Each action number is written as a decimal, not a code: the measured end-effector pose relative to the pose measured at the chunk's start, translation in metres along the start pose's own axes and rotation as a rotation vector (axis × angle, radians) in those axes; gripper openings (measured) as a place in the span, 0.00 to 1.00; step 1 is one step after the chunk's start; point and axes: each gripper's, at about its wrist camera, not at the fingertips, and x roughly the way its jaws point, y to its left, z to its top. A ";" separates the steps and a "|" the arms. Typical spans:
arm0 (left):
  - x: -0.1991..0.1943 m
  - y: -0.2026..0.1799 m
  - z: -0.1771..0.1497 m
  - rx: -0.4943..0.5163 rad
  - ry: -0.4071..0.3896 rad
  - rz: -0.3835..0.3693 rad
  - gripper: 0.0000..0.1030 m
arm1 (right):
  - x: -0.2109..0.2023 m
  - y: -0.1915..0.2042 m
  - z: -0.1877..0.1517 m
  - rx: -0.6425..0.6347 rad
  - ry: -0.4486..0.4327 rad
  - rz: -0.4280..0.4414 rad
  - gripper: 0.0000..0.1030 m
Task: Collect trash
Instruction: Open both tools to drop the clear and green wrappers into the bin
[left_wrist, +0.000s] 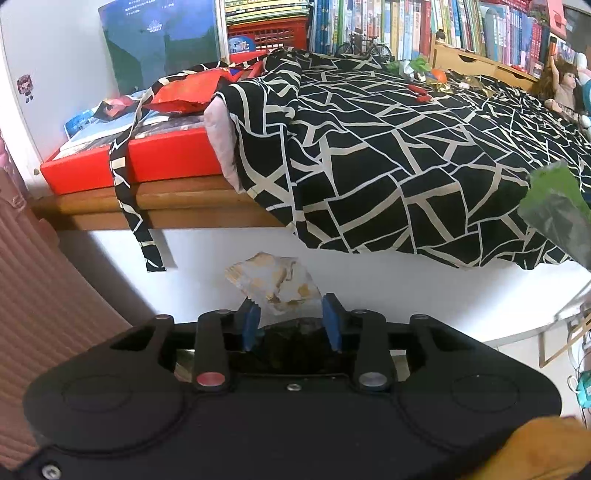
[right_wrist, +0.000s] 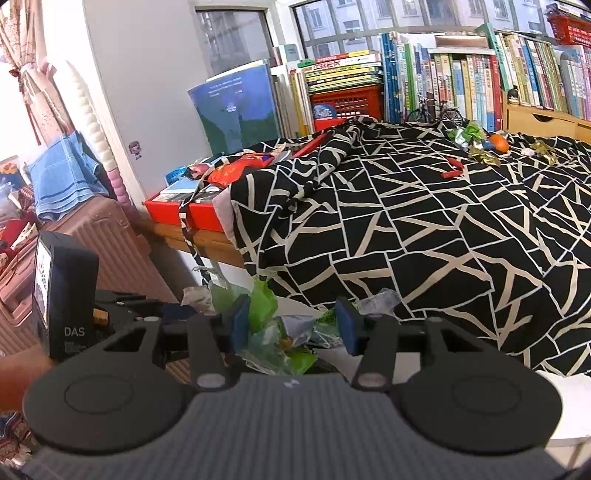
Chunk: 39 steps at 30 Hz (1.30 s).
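Left wrist view has the left gripper (left_wrist: 291, 325) tipped downward below the front edge of the table (left_wrist: 184, 206), its blue pads (left_wrist: 253, 325) standing a little apart with a crumpled wrapper (left_wrist: 273, 282) rising between them. The pads look slack against it rather than clamping, so I read this as the let-go: the wrapper is being dropped into the dark heap of rubbish just under the fingers.

To do this well, the fingers should part enough that the foil does not cling to a pad. They should also stay right over the heap, because a piece this light will probably drift instead of falling straight.

The wrapper is white with gold-brown print, creased into a loose fan, thin and springy-looking.

Right wrist view shows the right gripper (right_wrist: 293, 326) with its fingers spread about halfway. A bunch of green plastic (right_wrist: 262, 306) and clear film is crowded into the gap and touches the left-hand pad. Whether it is pinched or merely lying there I cannot tell. If this hand is holding the collecting bag, it should keep the mouth steady and wide while the other one empties.

More litter waits on the black-and-white cloth (right_wrist: 424, 221) near the far edge of the table: red scraps (right_wrist: 453, 168) and green and gold foil beside an orange (right_wrist: 498, 143). A red snack packet (left_wrist: 181, 96) lies on the red box (left_wrist: 166, 158) at the left-hand corner, so the job seems well short of done
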 end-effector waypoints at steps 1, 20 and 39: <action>0.000 0.001 0.000 -0.001 0.002 -0.004 0.37 | 0.000 -0.001 0.000 0.003 0.000 -0.003 0.52; -0.012 0.021 -0.006 -0.019 -0.014 0.058 0.49 | 0.019 0.007 0.001 0.001 0.049 0.043 0.52; -0.042 0.086 -0.016 -0.180 -0.063 0.184 0.51 | 0.095 0.064 0.007 -0.124 0.133 0.132 0.78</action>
